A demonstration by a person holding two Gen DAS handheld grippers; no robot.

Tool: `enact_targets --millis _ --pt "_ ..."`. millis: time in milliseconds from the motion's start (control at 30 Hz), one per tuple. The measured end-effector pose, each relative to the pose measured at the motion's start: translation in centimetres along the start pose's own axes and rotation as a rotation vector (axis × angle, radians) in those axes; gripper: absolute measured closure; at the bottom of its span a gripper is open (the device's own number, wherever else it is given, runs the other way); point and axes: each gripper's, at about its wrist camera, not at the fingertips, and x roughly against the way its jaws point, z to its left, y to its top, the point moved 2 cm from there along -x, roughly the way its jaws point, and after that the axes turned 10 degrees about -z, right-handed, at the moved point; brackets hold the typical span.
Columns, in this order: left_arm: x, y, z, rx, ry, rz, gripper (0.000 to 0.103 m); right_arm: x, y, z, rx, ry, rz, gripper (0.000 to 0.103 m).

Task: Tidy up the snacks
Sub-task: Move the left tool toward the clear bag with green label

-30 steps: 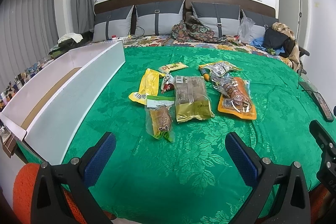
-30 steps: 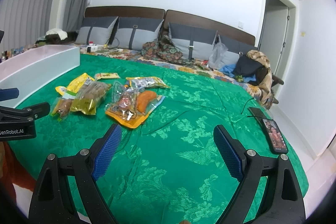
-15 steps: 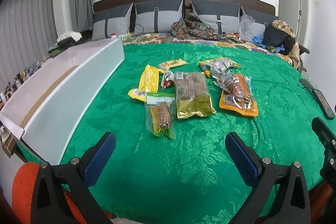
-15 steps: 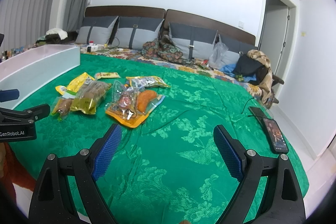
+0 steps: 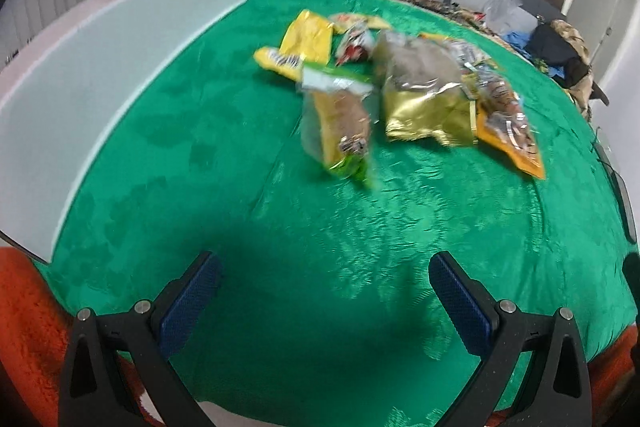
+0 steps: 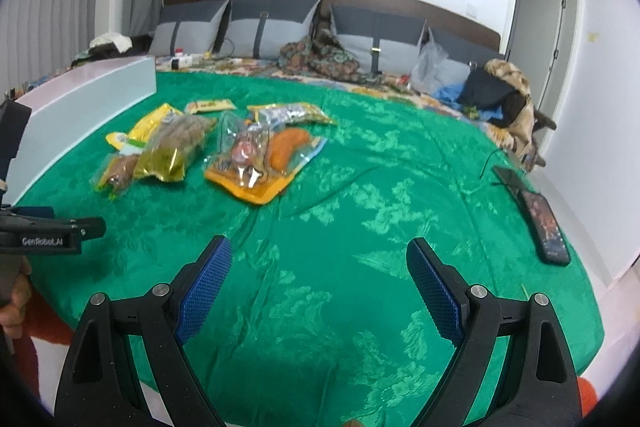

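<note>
Several snack packets lie in a cluster on the green bedspread (image 5: 320,219). Nearest my left gripper (image 5: 324,283) is a clear packet with a green edge (image 5: 340,123); beside it lie a gold packet (image 5: 424,95), a yellow packet (image 5: 304,39) and an orange packet (image 5: 508,135). My left gripper is open and empty, short of the clear packet. My right gripper (image 6: 320,271) is open and empty over bare bedspread, with the orange packet (image 6: 264,159) and gold packet (image 6: 172,151) ahead to its left. The left view is blurred.
A long white box (image 5: 108,67) stands along the left side of the bed. Two phones (image 6: 540,219) lie near the bed's right edge. Pillows (image 6: 272,27), clothes and bags sit at the headboard. An orange rug (image 5: 28,327) lies below the near edge.
My left gripper has moved forward and tilted down toward the snack cluster, which now looks larger and blurred. My right gripper has barely moved.
</note>
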Motion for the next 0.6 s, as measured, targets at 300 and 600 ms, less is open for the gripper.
enact_targets --millis 300,600 --pt "-0.4 -0.9 -1.0 -0.132 0.055 0.001 0.000 -0.3 -0.6 0.7 0.022 0.019 0.026 0.012" --pt "0.0 -0.8 -0.8 -0.126 0.060 0.013 0.000 -0.4 -0.6 0.7 0.024 0.020 0.028 0.012"
